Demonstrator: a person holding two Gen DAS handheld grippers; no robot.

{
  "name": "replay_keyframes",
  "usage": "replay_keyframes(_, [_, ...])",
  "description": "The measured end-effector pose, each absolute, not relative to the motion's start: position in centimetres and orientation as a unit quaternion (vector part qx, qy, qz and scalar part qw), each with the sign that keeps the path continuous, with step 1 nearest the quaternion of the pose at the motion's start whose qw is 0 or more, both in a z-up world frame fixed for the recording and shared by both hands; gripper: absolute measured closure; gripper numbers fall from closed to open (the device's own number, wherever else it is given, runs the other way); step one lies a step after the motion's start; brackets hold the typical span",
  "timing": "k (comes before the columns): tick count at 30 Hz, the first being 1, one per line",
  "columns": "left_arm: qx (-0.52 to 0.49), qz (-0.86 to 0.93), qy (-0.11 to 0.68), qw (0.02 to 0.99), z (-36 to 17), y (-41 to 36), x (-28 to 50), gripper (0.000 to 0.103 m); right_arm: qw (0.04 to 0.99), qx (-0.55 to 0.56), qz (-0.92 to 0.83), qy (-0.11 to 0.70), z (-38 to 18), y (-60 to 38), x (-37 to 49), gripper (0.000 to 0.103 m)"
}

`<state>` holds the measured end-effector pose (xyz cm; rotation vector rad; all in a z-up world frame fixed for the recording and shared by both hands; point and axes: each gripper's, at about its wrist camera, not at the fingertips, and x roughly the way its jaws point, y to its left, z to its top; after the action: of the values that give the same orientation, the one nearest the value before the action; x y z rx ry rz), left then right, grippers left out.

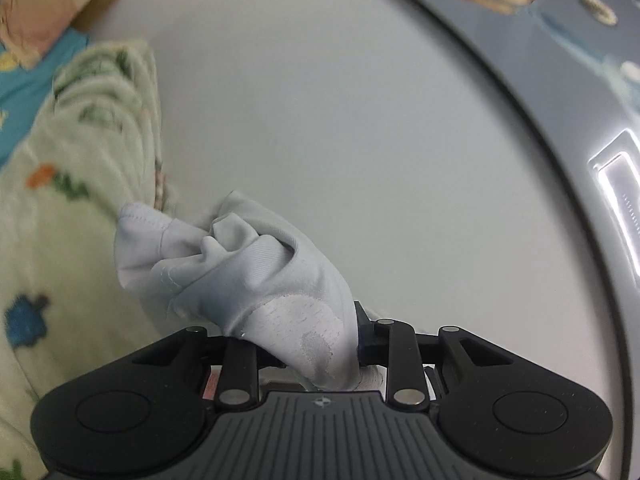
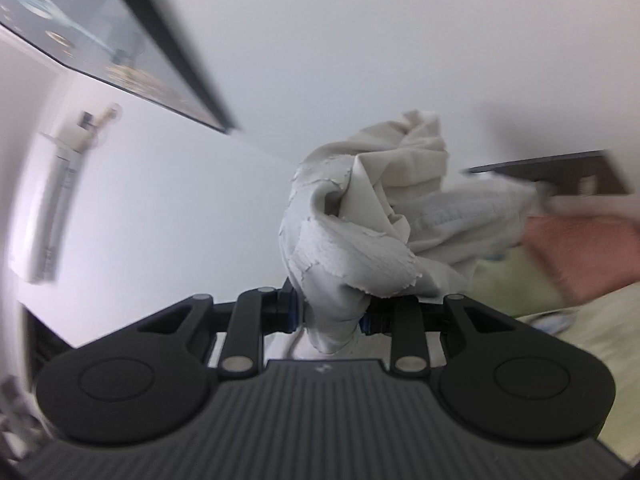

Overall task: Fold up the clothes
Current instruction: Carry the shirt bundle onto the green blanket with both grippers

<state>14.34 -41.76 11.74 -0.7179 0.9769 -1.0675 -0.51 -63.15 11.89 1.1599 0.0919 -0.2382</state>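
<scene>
Left gripper [image 1: 316, 344]: jaws clamped on a bunched light-grey garment [image 1: 240, 264], cloth wedged between the fingers and bulging out ahead and to the left. Embroidered patch on the fabric sits right at the jaw line. Just past the bunch, left of the gripper, lies a pale green blanket [image 1: 80, 184] w/ orange, green and blue prints; beyond that a blue cloth [image 1: 28, 88] and a tan pillow [image 1: 44, 12]. Ahead is plain white wall [image 1: 320, 100]; up and to the right a framed picture [image 1: 540, 12].

Right gripper [image 2: 330, 320]: jaws pinched on the same garment [image 2: 360, 220], which rises in a crumpled wad straight ahead, frayed edge showing, one fold trailing off right. Right of the gripper, blurred: pink cushion [image 2: 580, 248], green bedding [image 2: 540, 292], possibly a dark headboard [image 2: 560, 172]. Up-left a dark-framed picture [image 2: 120, 48]; far left a white wall fixture [image 2: 56, 200], too smeared to ID.
</scene>
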Motion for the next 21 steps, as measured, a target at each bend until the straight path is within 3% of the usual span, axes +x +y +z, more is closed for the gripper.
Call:
replay_keyframes(5, [-0.262,-0.442,0.517,0.685,3.5,-44.3,11.8,0.075,0.777,0.58,-0.178,0.166,2.3,-63.7,-2.1,0.072])
replay_keyframes(9, [-0.258,-0.414,0.556,0.673,-1.9,-42.7,9.0,0.069,0.74,0.617,-0.197,0.18,-3.0,-62.7,-4.0,0.073])
replay_keyframes(13, [-0.276,-0.417,0.558,0.662,-3.2,-40.9,7.5,0.066,0.728,0.63,-0.202,0.179,-2.5,-62.2,-4.3,0.071])
replay_keyframes(19, [-0.244,-0.42,0.539,0.688,-0.9,-37.6,4.0,0.066,0.732,0.618,-0.209,0.196,0.1,-59.6,-6.8,0.07])
replay_keyframes(21, [-0.234,-0.424,0.53,0.696,0.3,-36.3,2.4,0.061,0.74,0.608,-0.212,0.197,1.1,-58.5,-8.1,0.07])
